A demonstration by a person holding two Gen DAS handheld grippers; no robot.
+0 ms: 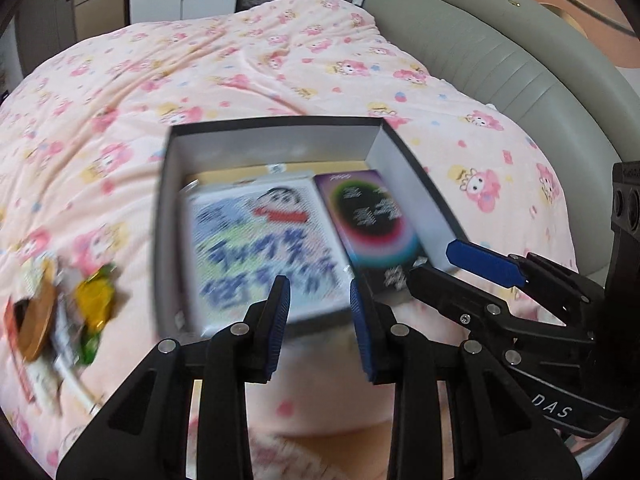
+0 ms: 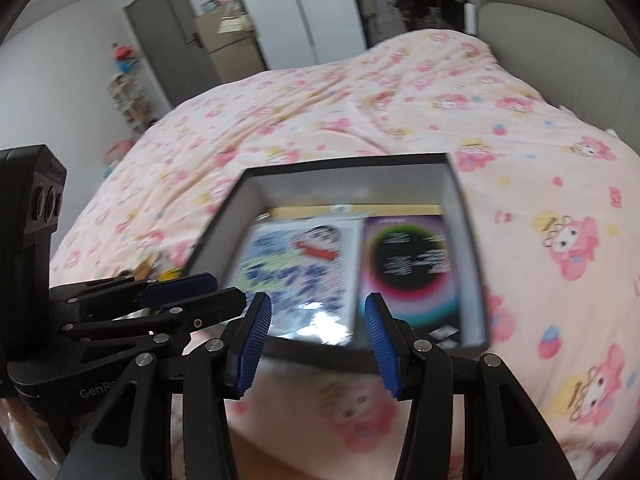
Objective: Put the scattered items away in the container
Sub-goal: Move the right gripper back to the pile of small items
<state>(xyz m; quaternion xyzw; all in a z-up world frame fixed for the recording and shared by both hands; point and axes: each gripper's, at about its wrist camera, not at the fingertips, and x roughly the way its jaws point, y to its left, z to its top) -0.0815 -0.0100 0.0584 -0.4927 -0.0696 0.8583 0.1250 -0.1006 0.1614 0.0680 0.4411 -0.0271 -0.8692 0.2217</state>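
Observation:
An open box, black outside and white inside (image 1: 272, 148) (image 2: 344, 186), lies on the pink bed cover. In it lie a white pack with a cartoon print (image 1: 260, 248) (image 2: 296, 264) and a dark box with a coloured ring (image 1: 372, 220) (image 2: 408, 264). My left gripper (image 1: 320, 284) hovers at the box's near wall, jaws a narrow gap apart, nothing between them. My right gripper (image 2: 318, 300) stands open over the same near wall, empty. Each shows in the other's view: the right gripper (image 1: 432, 264) by the box's right corner, the left gripper (image 2: 228, 288) by its left corner. A yellow-green wrapped sweet (image 1: 94, 304) and a brown-topped packet (image 1: 36, 320) lie left of the box.
The patterned bed cover (image 1: 200, 80) spreads all around the box. A grey padded headboard (image 1: 500, 60) runs along the right. A door, cupboards and shelves (image 2: 128, 100) stand beyond the bed's far side.

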